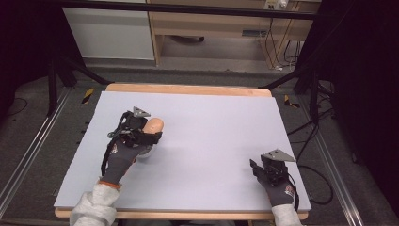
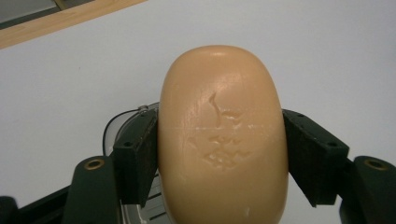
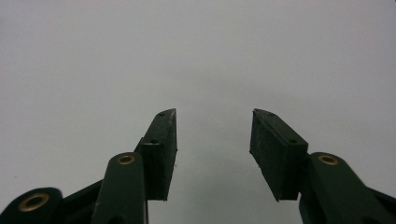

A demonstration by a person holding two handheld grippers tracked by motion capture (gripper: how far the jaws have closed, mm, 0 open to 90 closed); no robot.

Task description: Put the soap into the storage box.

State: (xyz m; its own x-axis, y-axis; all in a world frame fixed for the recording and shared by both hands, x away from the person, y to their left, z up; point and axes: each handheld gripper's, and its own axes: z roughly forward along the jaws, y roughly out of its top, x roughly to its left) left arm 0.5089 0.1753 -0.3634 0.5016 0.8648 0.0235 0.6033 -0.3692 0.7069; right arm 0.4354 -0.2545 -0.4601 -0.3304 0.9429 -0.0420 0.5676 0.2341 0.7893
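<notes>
While the left gripper (image 2: 219, 154) squeezes the soap (image 2: 222, 135), the right gripper (image 3: 214, 154) sits wide open over the table (image 1: 211, 141).

Soap bar (image 2: 222, 135): tan-orange, with a faint embossed mark on its face. Surface (image 1: 211, 141): pale lavender-grey, light wood edging. Left gripper (image 2: 222, 156) and right gripper (image 3: 212, 154): black, brass-coloured rivets. Gloves (image 1: 117, 162): dark grey. Sleeves (image 1: 94, 209): off-white.
</notes>
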